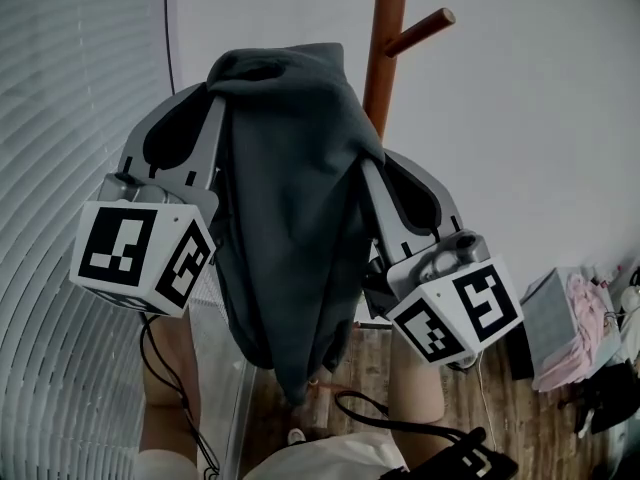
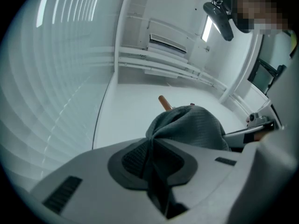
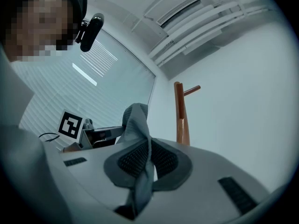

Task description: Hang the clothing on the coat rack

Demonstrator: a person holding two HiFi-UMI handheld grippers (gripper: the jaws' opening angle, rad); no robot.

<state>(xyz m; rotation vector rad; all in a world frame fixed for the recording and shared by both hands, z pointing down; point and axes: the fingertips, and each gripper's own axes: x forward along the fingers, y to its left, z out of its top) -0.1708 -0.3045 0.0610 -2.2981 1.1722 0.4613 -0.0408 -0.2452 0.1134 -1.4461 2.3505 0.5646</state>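
Two claws show in the head view: I see my left claw (image 1: 205, 108) and right claw (image 1: 372, 173) holding a dark grey knit garment (image 1: 290, 198) aloft, just before the brown wooden coat rack (image 1: 385, 38).
Left gripper view: jaws clamped on a fabric fold.
Right gripper view: jaws pinching fabric, rack beyond.

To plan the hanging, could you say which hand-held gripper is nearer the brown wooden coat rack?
The right hand-held gripper, beside the coat rack; the left hand-held gripper is beyond the dark grey garment.

matt grey knit cloth garment (image 1: 290, 198), glossy brown wooden coat rack (image 1: 383, 43)
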